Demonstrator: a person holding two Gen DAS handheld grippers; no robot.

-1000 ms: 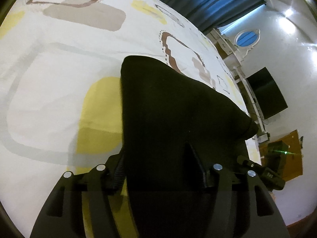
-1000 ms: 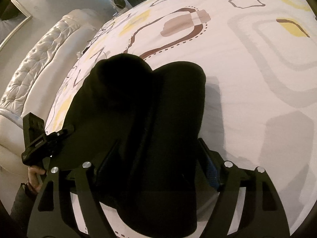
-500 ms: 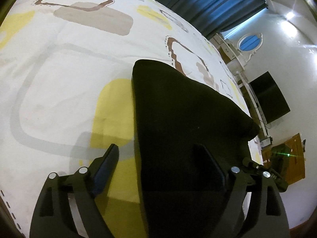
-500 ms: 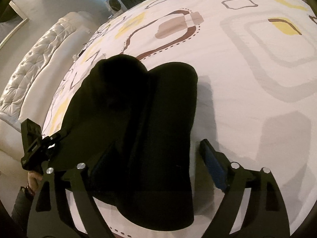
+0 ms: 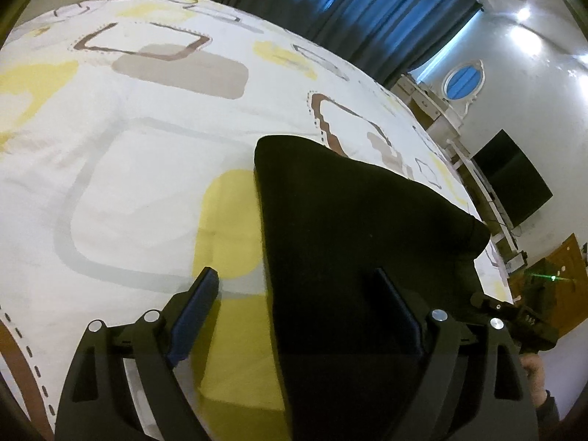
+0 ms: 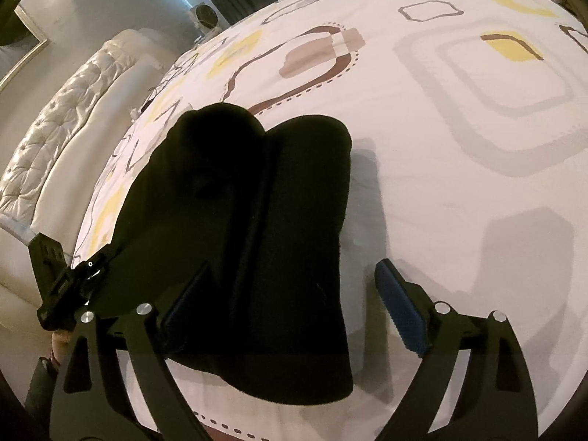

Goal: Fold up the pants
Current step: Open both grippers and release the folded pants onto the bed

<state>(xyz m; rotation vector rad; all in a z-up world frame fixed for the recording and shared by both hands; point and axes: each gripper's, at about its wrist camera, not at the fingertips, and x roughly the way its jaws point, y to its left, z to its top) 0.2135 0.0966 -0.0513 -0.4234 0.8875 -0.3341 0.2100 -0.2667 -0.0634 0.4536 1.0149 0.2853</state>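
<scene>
The black pants [image 5: 352,242] lie folded into a compact bundle on the patterned bedspread [image 5: 128,139]. In the right wrist view the pants [image 6: 264,220] show as a thick folded stack with a rounded far end. My left gripper [image 5: 294,286] is open, its jaws spread above the pants' near left edge, holding nothing. My right gripper [image 6: 294,279] is open too, its jaws spread over the bundle's near right end. The right gripper shows in the left wrist view [image 5: 514,316] and the left gripper in the right wrist view [image 6: 62,279].
A white tufted headboard [image 6: 66,117] runs along the bed's left side. Dark blue curtains [image 5: 367,11], a white shelf unit [image 5: 452,139], a black screen [image 5: 511,180] and a wooden door [image 5: 558,279] stand beyond the bed.
Both grippers have opened and let go of the pants, then drawn back and up. The folded pants now rest on the bed.
</scene>
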